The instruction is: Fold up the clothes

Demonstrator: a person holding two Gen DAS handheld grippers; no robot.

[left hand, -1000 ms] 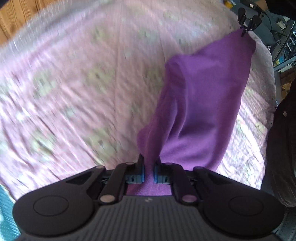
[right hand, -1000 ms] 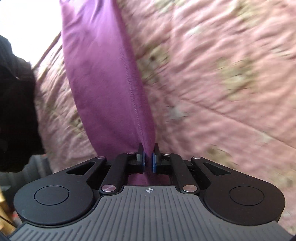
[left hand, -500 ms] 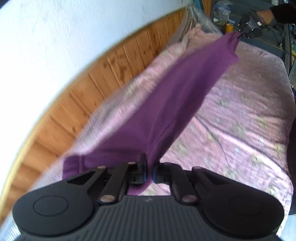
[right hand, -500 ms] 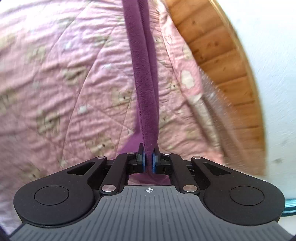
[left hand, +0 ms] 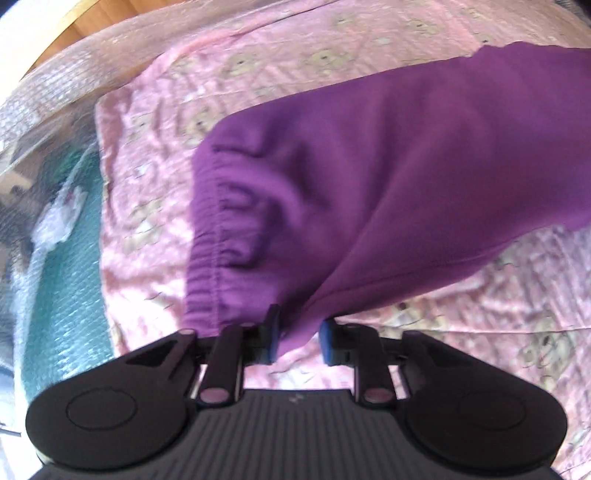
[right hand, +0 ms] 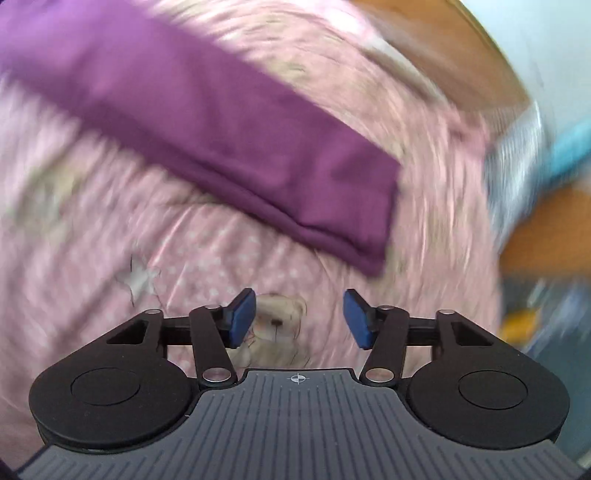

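Purple trousers (left hand: 388, 177) lie on the pink quilt (left hand: 155, 236); their gathered elastic waistband (left hand: 218, 236) is at the left of the left wrist view. My left gripper (left hand: 298, 341) is open, and a fold of the purple fabric still lies between its blue pads without being pinched. In the blurred right wrist view the leg end of the trousers (right hand: 221, 129) lies flat in a long band across the quilt (right hand: 110, 266). My right gripper (right hand: 299, 321) is wide open just short of that end, holding nothing, over a teddy-bear print.
The quilt's left edge ends at a teal bubble-wrapped mattress (left hand: 62, 288). A wooden headboard (left hand: 70, 29) runs along the far side. In the right wrist view, blurred blue and orange things (right hand: 546, 206) sit beyond the bed's right edge.
Both grippers swung the trousers down from the air onto the quilt. My right gripper let go of the leg end and opened wide; my left gripper's jaws parted around the waist end.
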